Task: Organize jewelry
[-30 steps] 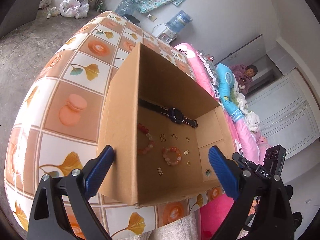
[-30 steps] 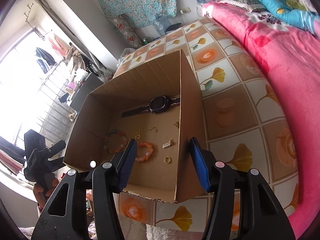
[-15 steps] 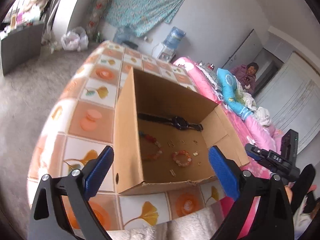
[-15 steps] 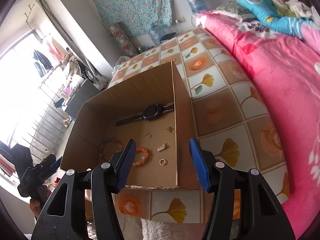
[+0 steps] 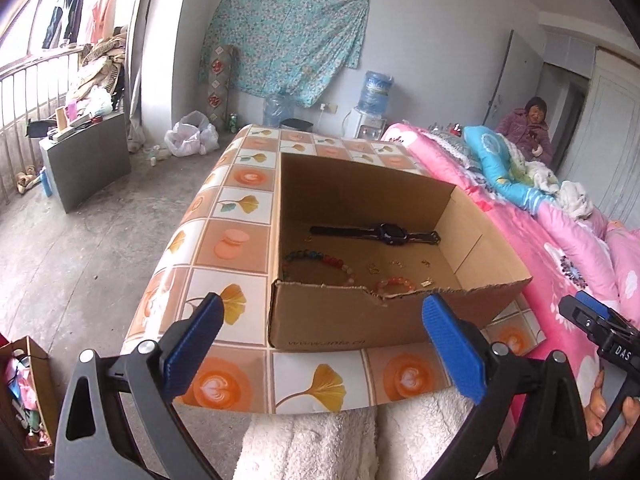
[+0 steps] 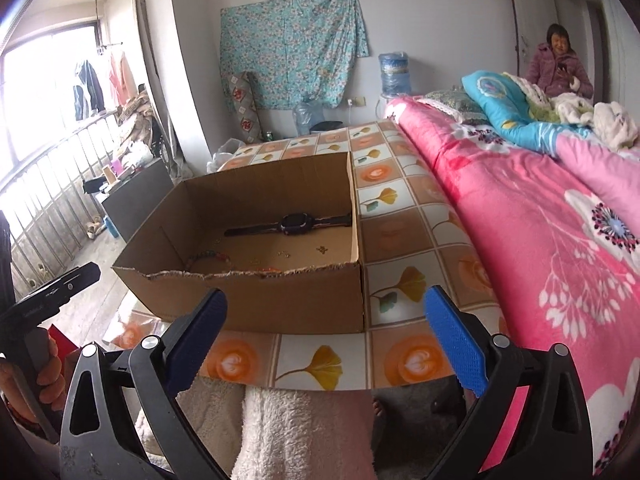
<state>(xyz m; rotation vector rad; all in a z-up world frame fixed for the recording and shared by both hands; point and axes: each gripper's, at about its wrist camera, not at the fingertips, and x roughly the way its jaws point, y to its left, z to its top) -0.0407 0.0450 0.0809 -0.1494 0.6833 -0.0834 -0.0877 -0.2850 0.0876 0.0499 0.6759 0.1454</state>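
Bed (image 6: 560,216): pink flowered blanket, right of the table.
Table (image 5: 236,248): covered in a tiled cloth with orange and leaf squares; carries the box.
Cardboard box (image 5: 340,324): open top, torn near rim, standing on the table.
Watch (image 5: 384,234): black, strap laid flat, on the box floor near the far wall.
Multicoloured bead bracelet (image 5: 316,260): on the box floor, left side, nearer than the watch.
Orange bead bracelet (image 5: 394,283): on the box floor just behind the near wall, partly hidden by it.
Small gold pieces (image 5: 374,268): scattered on the box floor between watch and bracelets.
Left gripper (image 5: 320,348): blue fingers spread wide, holding nothing, in front of the box.
Right gripper (image 6: 326,344): fingers likewise spread wide, holding nothing, in front of the box.
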